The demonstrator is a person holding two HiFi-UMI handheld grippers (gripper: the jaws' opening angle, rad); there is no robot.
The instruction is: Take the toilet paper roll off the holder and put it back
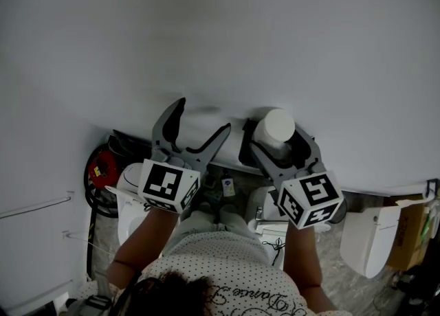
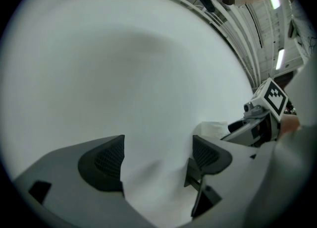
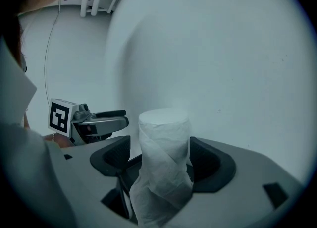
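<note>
Two tools (image 1: 203, 117) (image 1: 280, 144), one toilet paper roll (image 1: 277, 123)

Likely a bathroom, white toilet (image 1: 370, 238), toilet paper roll (image 1: 276, 126)

Dim, flat greyish light, soft shadows cast on the wall (image 1: 199, 110), gripper views bent and blackened at the corners.

Plain white wall (image 1: 220, 33) ahead of the left claw (image 1: 203, 115) and the right claw (image 1: 283, 144), filling the view. Below the left claw and off to its left, a red object (image 1: 101, 167) ringed by black cable (image 1: 124, 144). Below and right of the right claw, a rounded white fixture (image 1: 368, 235), with a cardboard box (image 1: 410, 229) beyond it. Behind both claws, a dotted white shirt (image 1: 220, 270).
</note>
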